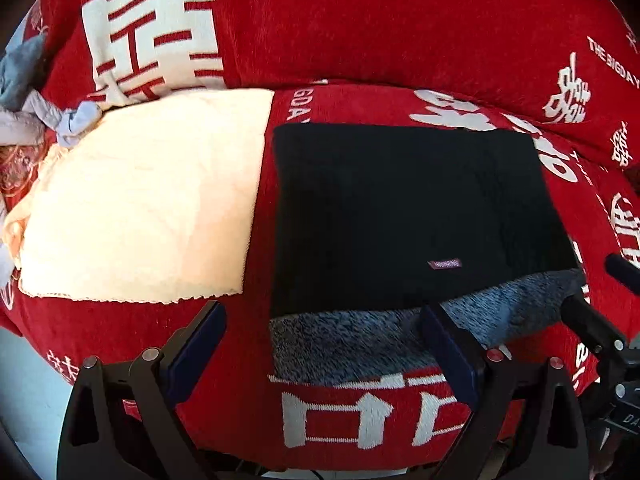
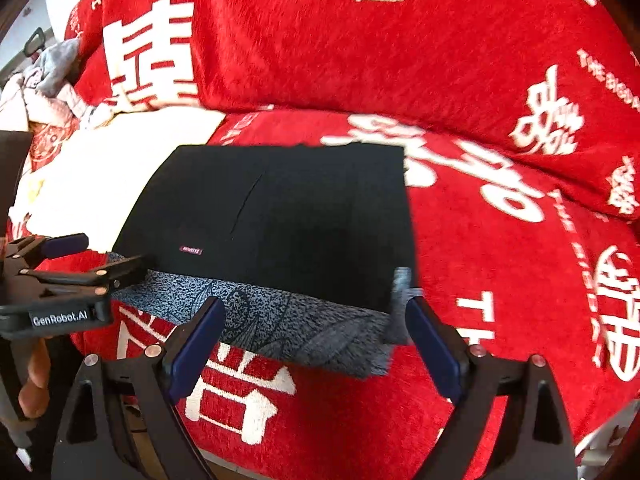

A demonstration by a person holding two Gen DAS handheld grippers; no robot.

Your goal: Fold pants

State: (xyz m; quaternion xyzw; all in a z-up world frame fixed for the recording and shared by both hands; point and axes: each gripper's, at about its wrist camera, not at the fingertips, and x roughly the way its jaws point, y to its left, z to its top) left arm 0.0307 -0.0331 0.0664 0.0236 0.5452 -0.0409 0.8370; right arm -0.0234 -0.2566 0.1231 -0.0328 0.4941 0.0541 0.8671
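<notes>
Lying flat on the seat of a sofa, the black pants (image 1: 408,216) are folded into a compact rectangle with a small maroon label (image 1: 445,264) facing up near the front edge. A strip of grey-blue fleece lining (image 1: 360,344) projects from under the black layer along the edge nearest the cameras; in the right wrist view this strip runs across the gap between that gripper's fingers.

The left gripper (image 1: 320,340) stands wide open and holds nothing. Its right finger overlaps the fleece strip in the picture — contact cannot be confirmed — while its left finger is over bare cover. The right gripper (image 2: 316,336) is also spread wide, with nothing clamped; both of its blue-padded fingers stand at the front edge of the fleece strip, the right finger close beside the raised corner of the lining. In the right wrist view the left gripper appears at the left margin, and fingers of a hand (image 2: 34,376) wrap its handle.

The sofa carries a red cover (image 1: 400,32) with white characters and lettering, draped over seat and backrest. A cream cloth (image 1: 140,200) lies on the seat just left of the pants, apart from them. Beyond it — at the far left — sits a heap of grey and pale clothing (image 1: 24,92).
</notes>
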